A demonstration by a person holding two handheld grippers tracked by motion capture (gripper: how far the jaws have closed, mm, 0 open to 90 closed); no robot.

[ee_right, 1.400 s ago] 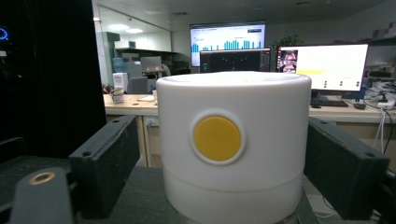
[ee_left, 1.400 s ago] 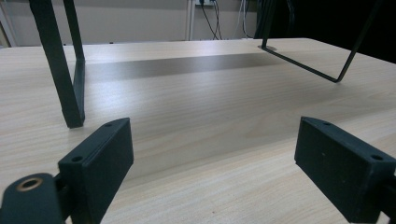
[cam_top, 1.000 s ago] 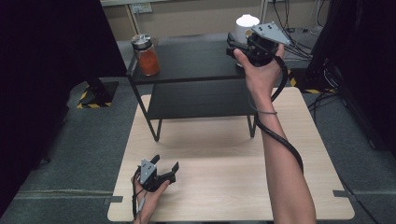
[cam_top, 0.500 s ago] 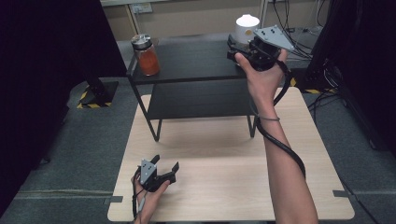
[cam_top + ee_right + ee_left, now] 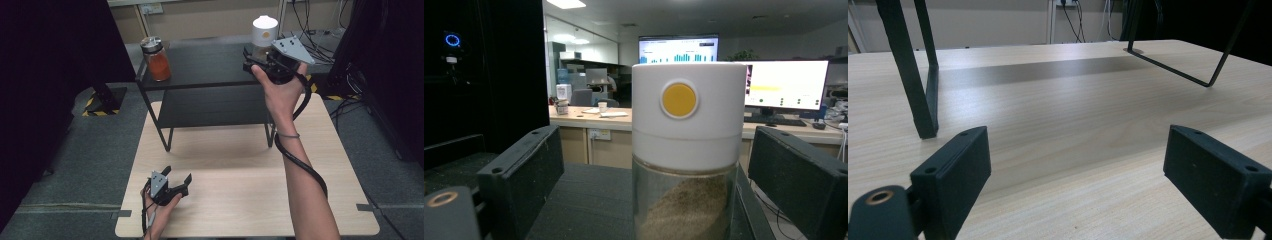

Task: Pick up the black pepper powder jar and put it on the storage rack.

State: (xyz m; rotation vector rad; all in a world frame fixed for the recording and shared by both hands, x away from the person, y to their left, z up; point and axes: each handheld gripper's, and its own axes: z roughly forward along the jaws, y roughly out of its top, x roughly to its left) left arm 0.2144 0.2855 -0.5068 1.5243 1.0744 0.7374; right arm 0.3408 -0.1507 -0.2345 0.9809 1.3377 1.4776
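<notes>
A clear jar (image 5: 264, 31) with a white lid and a yellow button stands at the back right of the black rack's top shelf (image 5: 200, 65). It holds brownish powder. My right gripper (image 5: 256, 57) is open and level with the jar, just in front of it. In the right gripper view the jar (image 5: 688, 150) stands upright between the two spread jaws of my right gripper (image 5: 656, 150), neither touching it. My left gripper (image 5: 177, 175) rests open on the wooden table (image 5: 240, 165) near its front left. Between the jaws of my left gripper (image 5: 1078, 150) is only bare tabletop.
A jar of orange powder (image 5: 158, 60) with a metal lid stands at the left end of the top shelf. The rack's lower shelf (image 5: 215, 107) is bare. The rack's legs (image 5: 923, 100) stand ahead of the left gripper. Cables lie on the floor at the back right.
My right gripper has dropped a little in front of the white-lidded jar, so more of the jar shows above it. The left gripper has stayed put.
</notes>
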